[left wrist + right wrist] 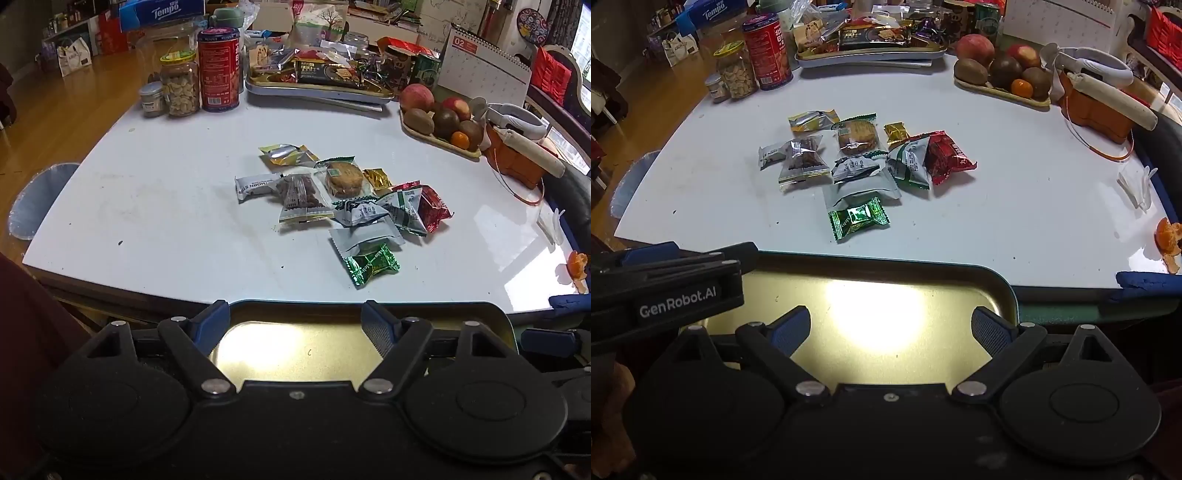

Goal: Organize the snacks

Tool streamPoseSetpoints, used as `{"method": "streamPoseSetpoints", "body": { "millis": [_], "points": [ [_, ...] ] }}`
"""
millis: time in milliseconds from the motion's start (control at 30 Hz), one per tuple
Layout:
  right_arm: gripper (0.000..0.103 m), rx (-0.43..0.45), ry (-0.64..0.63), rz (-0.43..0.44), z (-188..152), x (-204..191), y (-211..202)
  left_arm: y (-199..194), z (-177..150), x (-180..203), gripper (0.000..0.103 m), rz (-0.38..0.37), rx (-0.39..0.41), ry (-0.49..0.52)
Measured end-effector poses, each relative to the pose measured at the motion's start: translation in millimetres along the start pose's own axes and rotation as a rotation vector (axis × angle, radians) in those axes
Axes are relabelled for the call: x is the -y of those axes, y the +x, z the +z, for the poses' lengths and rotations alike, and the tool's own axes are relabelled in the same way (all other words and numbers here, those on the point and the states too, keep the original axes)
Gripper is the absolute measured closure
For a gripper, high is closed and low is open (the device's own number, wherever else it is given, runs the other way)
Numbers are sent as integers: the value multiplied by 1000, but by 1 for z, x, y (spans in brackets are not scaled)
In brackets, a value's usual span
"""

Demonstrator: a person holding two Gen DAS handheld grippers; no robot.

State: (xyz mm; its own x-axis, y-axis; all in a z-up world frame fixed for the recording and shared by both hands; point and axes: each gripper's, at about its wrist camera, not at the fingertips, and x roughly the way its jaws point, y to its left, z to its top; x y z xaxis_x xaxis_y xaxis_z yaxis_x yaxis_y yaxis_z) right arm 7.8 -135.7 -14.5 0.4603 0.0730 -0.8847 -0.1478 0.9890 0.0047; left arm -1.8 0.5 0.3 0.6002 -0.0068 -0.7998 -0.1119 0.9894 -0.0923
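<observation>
Both tongs spread wide and empty — left gripper [295, 325] and right gripper [890, 328] poised over a shallow gold tray [1004, 291] at the near table edge. Just beyond on the white table [147, 206], a loose pile of wrapped snacks [343, 199], green foil candy [858, 218] nearest. Sorting seemingly not yet begun; next, probably reaching out and pinching one wrapper. Only the right view catching the left gripper's side — labelled body at lower left.
</observation>
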Motion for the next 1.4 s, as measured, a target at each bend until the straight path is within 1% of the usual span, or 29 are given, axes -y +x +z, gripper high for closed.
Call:
{"method": "streamPoseSetpoints", "body": {
  "millis": [33,67,133,300,467,533,1400],
  "points": [
    [4,-1,1,2,-1,0,0,-1,-10,-5,32,-17,23,-12],
    [4,-2,3,3,-2,0,0,5,-13,0,33,0,-4,-15],
    [4,-5,0,2,-4,0,1,12,-10,-3,33,-13,-28,-32],
    [4,-10,3,3,3,-2,-3,6,-1,-5,33,-30,-47,-23],
    [4,-11,-2,10,7,0,-11,5,-2,-2,33,-13,-38,-5],
    [4,-5,-6,4,0,-2,-4,6,-1,-2,33,-16,-41,-9],
    [4,-12,-3,9,0,-2,-1,4,-3,3,32,-20,-36,23]
  ]
}}
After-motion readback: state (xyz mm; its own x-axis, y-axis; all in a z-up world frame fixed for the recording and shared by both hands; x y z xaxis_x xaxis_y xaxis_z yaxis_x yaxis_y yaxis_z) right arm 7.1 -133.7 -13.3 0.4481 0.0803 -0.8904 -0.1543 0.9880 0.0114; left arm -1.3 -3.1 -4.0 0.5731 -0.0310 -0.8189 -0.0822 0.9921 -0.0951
